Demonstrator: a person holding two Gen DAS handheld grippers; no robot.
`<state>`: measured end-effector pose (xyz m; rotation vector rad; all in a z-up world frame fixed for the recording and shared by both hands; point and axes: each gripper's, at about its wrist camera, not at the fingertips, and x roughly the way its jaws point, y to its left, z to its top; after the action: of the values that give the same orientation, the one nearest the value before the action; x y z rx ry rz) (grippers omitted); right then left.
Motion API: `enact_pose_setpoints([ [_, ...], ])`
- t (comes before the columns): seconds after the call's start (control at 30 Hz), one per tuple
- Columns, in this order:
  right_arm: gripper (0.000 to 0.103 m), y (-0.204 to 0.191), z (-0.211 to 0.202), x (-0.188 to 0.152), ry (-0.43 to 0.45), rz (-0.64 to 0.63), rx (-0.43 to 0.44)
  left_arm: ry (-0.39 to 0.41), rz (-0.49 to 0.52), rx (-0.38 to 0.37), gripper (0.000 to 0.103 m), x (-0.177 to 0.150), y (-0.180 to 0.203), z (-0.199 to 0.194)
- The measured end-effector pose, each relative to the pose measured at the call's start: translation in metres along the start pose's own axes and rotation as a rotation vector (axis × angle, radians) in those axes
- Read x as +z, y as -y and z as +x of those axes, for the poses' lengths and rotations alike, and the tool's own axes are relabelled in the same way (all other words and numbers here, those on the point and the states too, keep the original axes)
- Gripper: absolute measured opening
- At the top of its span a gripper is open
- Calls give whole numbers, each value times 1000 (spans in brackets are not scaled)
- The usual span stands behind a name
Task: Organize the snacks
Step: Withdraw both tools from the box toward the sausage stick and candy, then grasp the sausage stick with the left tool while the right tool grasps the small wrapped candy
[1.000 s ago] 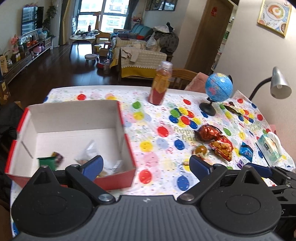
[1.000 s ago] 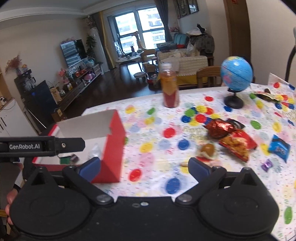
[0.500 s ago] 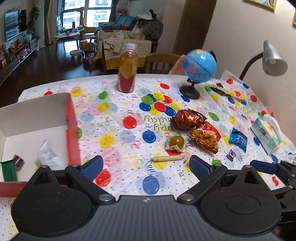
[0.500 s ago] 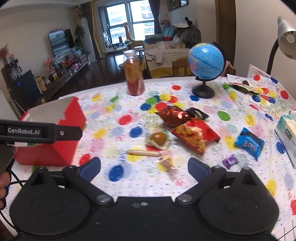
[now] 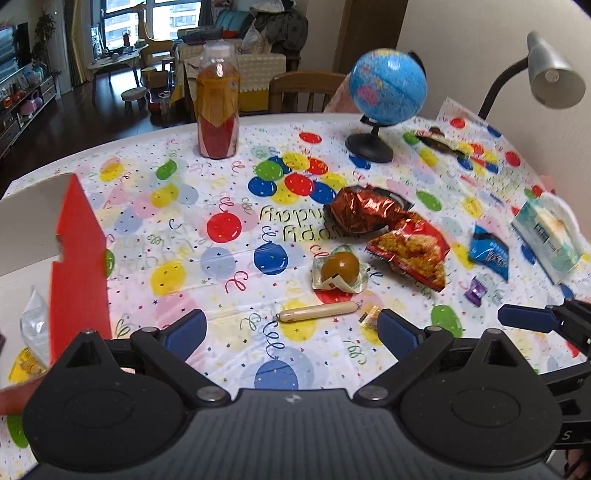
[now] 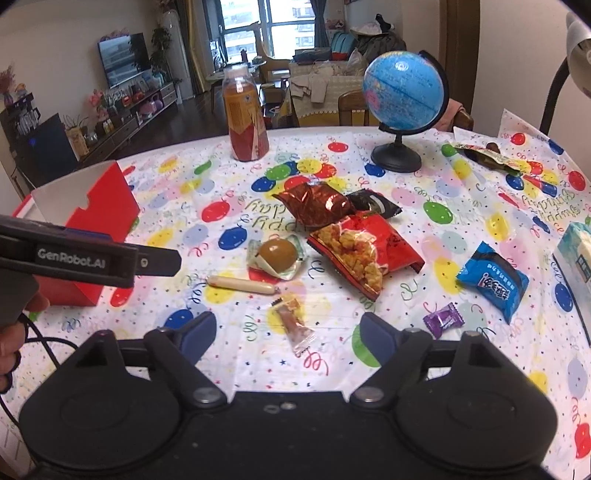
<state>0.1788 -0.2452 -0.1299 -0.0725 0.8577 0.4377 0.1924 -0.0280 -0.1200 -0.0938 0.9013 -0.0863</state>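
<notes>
Balloon-print desk (image 6: 461, 192): red box (image 5: 79, 258) at nine o'clock holds few snacks; sausage stick (image 6: 242, 285), chip bag (image 6: 364, 251) wait. Both hand-held grippers, left (image 5: 291, 334) and right (image 6: 288, 338), spread, empty.

Soft daylight from the far windows (image 6: 255, 22), strong fisheye bending at edges, globe (image 5: 388, 90) perhaps motion-blurred.
</notes>
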Motion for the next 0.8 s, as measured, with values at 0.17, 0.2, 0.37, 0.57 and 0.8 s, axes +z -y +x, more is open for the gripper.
enact_pose_setpoints([
  [0.17,74,5,23,0,-36,-24,5,-24,61,-12,99,5,5,26],
  [0.2,74,5,27,0,-43,-31,6,-31,79,-20,99,5,7,31],
  [0.37,63,8,50,-1,-84,-52,21,-67,160,-36,94,8,14,56],
  [0.57,51,9,70,-3,-112,-71,39,-107,236,-59,78,10,19,80],
  [0.8,42,8,85,-2,-131,-94,46,-162,347,-107,60,10,24,102],
])
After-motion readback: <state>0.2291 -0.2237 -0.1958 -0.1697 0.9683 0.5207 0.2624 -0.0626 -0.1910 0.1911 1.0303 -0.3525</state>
